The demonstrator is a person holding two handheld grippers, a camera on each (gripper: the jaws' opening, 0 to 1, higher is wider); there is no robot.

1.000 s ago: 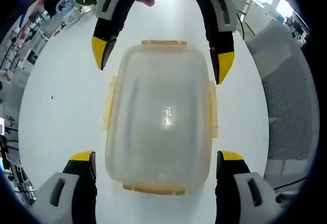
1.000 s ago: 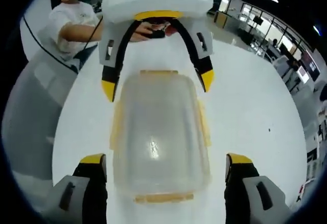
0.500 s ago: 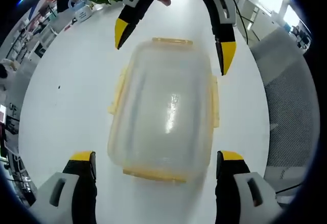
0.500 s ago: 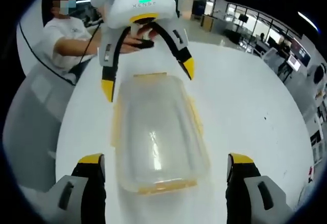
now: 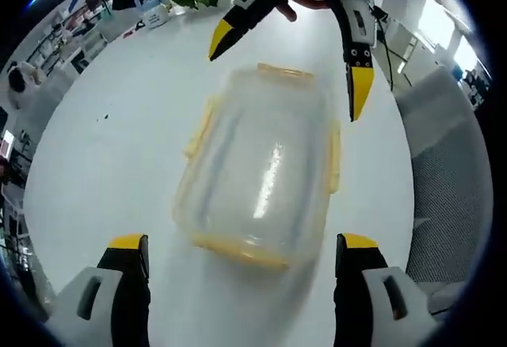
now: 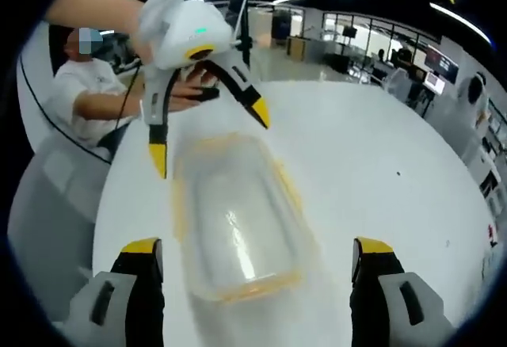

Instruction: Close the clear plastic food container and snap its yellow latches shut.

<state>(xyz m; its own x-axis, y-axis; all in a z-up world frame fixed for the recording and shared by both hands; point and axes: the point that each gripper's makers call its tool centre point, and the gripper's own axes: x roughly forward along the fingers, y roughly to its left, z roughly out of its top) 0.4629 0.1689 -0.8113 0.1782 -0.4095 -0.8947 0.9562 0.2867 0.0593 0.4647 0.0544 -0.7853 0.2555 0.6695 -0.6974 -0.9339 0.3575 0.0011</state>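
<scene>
Motion blur smears container [image 5: 261, 181], hiding latch [image 5: 247, 253] positions.

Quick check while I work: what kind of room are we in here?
Probably an open-plan office or lab. The clear plastic food container sits on a round white table, with rows of desks and monitors behind and a grey mesh chair alongside.

**Container framed by two open grippers**

The clear container [image 6: 238, 212] — lid on, yellow latches [image 6: 287, 192] along its edges — is seen lying on the white table [image 6: 380, 165]. The right gripper [image 6: 257, 264] is held wide open around its near end; the left gripper [image 6: 207, 137] is spread above the far end.
</scene>
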